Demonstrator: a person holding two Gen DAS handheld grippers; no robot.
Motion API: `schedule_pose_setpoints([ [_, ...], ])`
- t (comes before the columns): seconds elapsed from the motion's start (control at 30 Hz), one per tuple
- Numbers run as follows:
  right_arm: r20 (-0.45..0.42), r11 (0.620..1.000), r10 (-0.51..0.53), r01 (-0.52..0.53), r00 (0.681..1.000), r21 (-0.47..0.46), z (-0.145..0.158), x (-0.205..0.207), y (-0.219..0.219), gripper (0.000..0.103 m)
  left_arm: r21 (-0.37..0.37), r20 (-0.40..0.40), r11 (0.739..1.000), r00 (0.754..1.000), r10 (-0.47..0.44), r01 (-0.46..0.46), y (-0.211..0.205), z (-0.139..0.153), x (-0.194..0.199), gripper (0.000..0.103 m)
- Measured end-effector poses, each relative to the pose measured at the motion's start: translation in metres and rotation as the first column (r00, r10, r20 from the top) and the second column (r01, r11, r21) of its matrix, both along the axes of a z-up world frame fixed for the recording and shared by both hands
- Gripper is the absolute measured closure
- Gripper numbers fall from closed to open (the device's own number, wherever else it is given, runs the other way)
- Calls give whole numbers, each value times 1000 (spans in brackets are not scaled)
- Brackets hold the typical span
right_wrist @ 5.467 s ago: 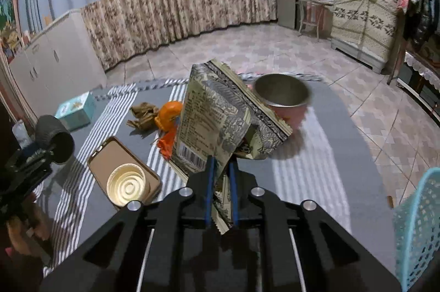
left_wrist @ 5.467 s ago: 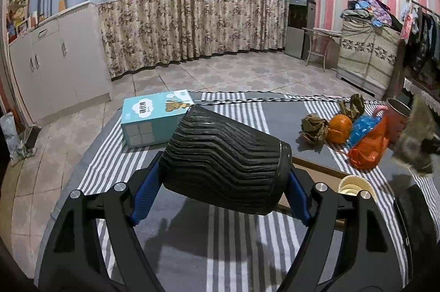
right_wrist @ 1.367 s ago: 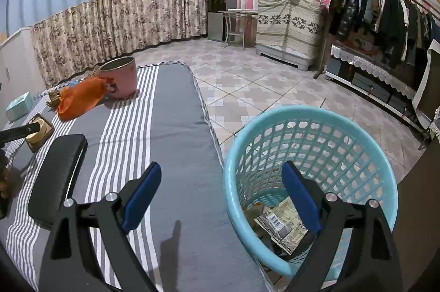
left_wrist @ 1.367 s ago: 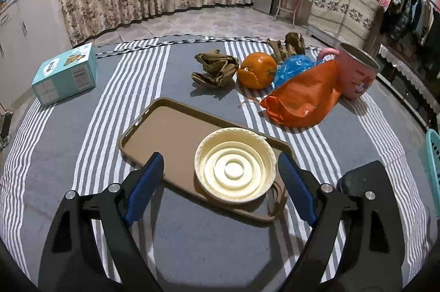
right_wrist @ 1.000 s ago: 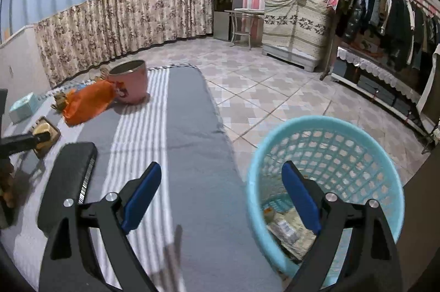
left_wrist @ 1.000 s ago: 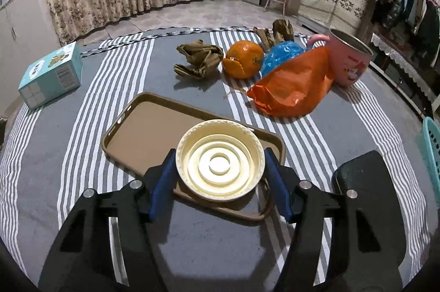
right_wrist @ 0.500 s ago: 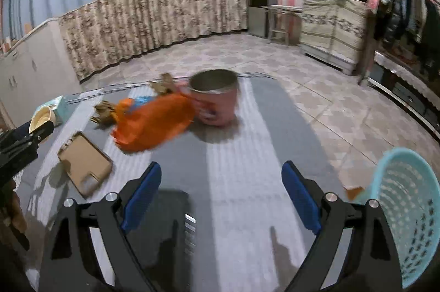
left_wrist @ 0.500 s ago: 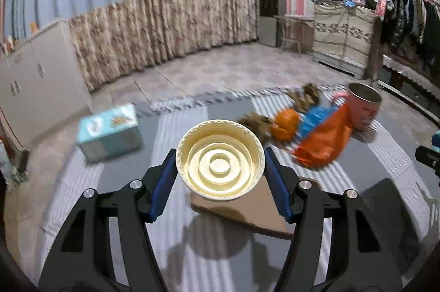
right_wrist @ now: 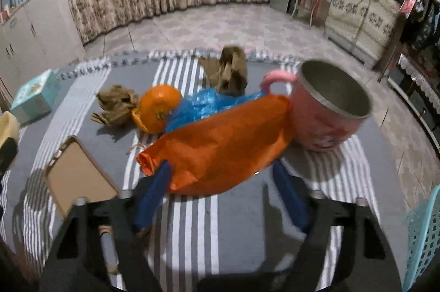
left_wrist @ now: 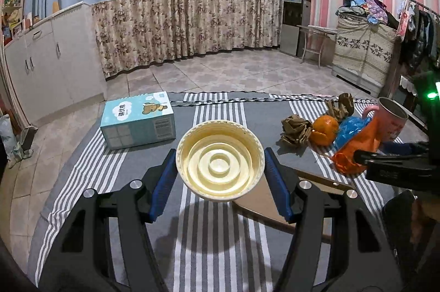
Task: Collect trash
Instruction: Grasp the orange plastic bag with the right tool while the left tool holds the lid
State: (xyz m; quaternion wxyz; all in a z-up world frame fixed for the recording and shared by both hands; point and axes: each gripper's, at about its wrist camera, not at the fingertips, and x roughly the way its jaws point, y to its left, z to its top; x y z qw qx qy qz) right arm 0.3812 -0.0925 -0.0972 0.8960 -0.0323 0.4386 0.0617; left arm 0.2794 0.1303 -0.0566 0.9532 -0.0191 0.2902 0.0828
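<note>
My left gripper (left_wrist: 220, 168) is shut on a cream plastic lid (left_wrist: 220, 164) and holds it above the striped cloth. My right gripper (right_wrist: 222, 176) is open, its fingers either side of the near end of an orange plastic bag (right_wrist: 220, 146) on the table. Behind the bag lie a blue plastic bag (right_wrist: 203, 105), an orange (right_wrist: 158, 108) and crumpled brown paper (right_wrist: 117, 103), with more brown paper (right_wrist: 231, 69) farther back. The same pile shows in the left wrist view, with the orange bag (left_wrist: 357, 149) at the right.
A pink mug (right_wrist: 327, 110) stands right of the orange bag. A brown tray (right_wrist: 79, 176) lies at the left. A light blue tissue box (left_wrist: 139, 123) sits at the far left. A teal basket (right_wrist: 425, 237) is beyond the table's right edge.
My left gripper closed on the cream lid and lifted it off the brown tray. My right gripper swung from the teal basket back to the table and now reaches the orange bag.
</note>
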Motion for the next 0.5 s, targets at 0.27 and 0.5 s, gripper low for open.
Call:
schedule_pose_setpoints([
  [0.27, -5, 993, 73, -72, 997, 98, 6, -14, -13, 99, -5, 2, 1000, 1000, 3, -3, 0, 0, 0, 42],
  [0.5, 54, 991, 57, -63, 997, 118, 24, -52, -54, 101, 12, 9, 1000, 1000, -8, 8, -4, 1, -2, 42],
])
